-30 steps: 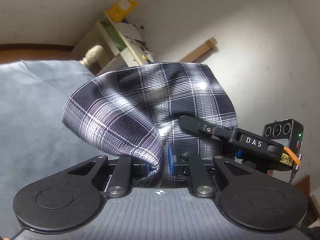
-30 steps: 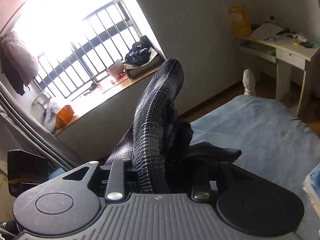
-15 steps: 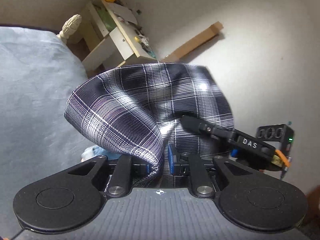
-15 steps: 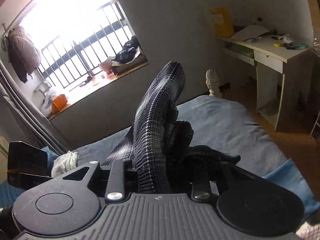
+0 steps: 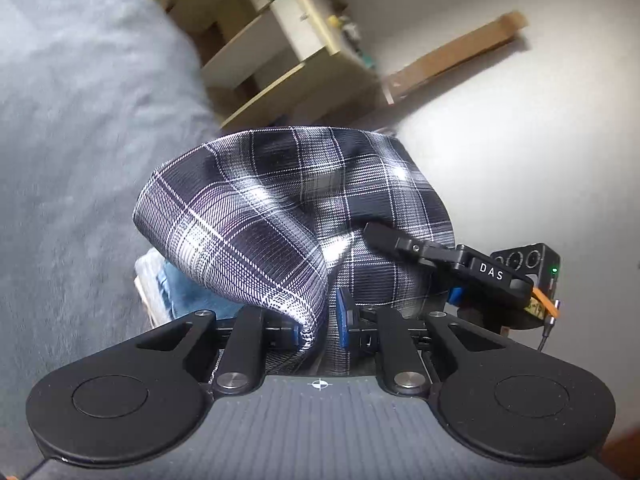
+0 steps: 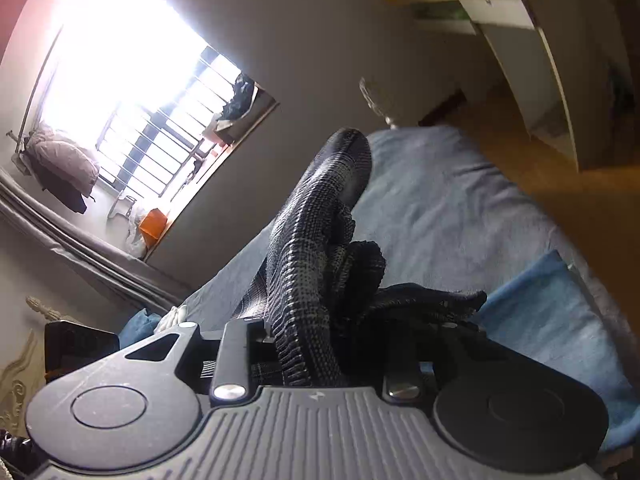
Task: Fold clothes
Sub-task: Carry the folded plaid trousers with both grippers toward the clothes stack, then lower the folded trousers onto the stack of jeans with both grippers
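A: Left wrist view first. What is nearest?

B: The left hand-held gripper [image 5: 320,322], its jaws drawn narrow and pinching a fold of the plaid shirt [image 5: 280,216]. The cloth billows up in front of the jaws in a rounded hump, dark with white and grey checks.

A: And the other gripper?

B: The right hand-held gripper [image 5: 452,260] shows just to the right, one finger reaching into the same shirt. Under the hump, on the left, a bit of blue and white cloth [image 5: 176,292] peeks out.

A: What lies beyond?

B: The bed [image 5: 80,140] with its grey-blue cover fills the left side, blurred. Farther off stand a pale desk [image 5: 288,60] and a wooden plank [image 5: 452,56] leaning against the wall.

A: Now the right wrist view.

B: The right hand-held gripper [image 6: 320,344] is clamped on a thick bunch of the plaid shirt [image 6: 316,240], which stands up from the jaws in a tall ridge, with a darker lobe flopping to the right. The jaws sit partly apart around that bunch.

A: So where is the shirt?

B: Held up between both grippers, above the bed [image 6: 432,208]. A blue cloth [image 6: 548,312] lies on the bed at the right.

A: And far away?

B: A barred window [image 6: 132,120], very bright, with an orange bag [image 6: 152,226] on its sill, and the desk [image 6: 520,16] at the upper right.
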`<state>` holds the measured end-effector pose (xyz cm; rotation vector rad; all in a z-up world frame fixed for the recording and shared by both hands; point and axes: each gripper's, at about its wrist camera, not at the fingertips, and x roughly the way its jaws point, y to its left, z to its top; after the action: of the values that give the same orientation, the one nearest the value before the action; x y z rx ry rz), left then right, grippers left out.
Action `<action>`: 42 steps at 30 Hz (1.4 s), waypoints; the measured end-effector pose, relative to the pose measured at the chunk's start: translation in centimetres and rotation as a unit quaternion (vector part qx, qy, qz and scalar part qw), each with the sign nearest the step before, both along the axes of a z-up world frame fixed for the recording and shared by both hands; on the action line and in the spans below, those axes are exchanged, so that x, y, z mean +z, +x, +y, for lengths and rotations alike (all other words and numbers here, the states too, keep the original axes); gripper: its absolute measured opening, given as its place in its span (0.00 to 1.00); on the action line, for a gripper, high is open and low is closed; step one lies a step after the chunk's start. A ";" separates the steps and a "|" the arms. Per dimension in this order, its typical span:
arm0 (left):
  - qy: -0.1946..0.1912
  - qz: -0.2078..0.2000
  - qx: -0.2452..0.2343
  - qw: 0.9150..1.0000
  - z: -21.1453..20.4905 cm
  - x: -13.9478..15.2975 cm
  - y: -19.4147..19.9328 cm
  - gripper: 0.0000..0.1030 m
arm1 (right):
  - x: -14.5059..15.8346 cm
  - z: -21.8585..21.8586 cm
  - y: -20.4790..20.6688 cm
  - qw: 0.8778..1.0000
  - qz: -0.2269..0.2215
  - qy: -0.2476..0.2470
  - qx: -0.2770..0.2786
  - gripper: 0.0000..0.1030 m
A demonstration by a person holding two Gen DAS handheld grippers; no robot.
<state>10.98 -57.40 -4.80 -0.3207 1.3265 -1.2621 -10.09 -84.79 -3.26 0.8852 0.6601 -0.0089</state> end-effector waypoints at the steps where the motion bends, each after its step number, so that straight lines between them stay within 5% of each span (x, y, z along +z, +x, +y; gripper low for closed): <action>1: 0.008 0.003 0.001 1.000 -0.3 -0.2 -0.1 0.14 | -0.9 -0.5 0.2 1.000 0.004 0.014 0.003 0.31; 7: 0.032 0.002 -0.009 0.999 -1.6 -0.2 -1.2 0.14 | -4.3 -3.3 0.7 0.996 0.018 0.079 0.024 0.31; 14: 0.037 0.055 -0.008 0.998 -2.9 -0.9 -2.6 0.14 | -4.4 -6.0 -0.8 0.991 0.027 0.124 0.045 0.31; 24: 0.075 0.096 0.002 0.993 -4.7 -6.7 -3.3 0.14 | -10.7 -8.4 -1.6 0.982 0.068 0.152 0.088 0.31; 34: 0.047 -0.007 -0.042 0.998 -5.8 -5.1 -3.8 0.15 | -11.2 -9.2 -3.3 0.984 -0.004 0.158 0.086 0.32; 38: 0.057 0.002 -0.042 0.997 -5.6 -6.9 -3.4 0.15 | -14.3 -9.7 -3.5 0.983 0.013 0.176 0.056 0.36; 42: 0.053 0.044 -0.037 0.997 -4.5 -8.2 -2.5 0.17 | -16.1 -10.3 -3.7 0.980 0.062 0.186 0.018 0.54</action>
<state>8.49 -61.90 -13.01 -0.2564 1.4861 -1.2459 -13.83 -95.12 -19.32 1.2397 0.8093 0.0955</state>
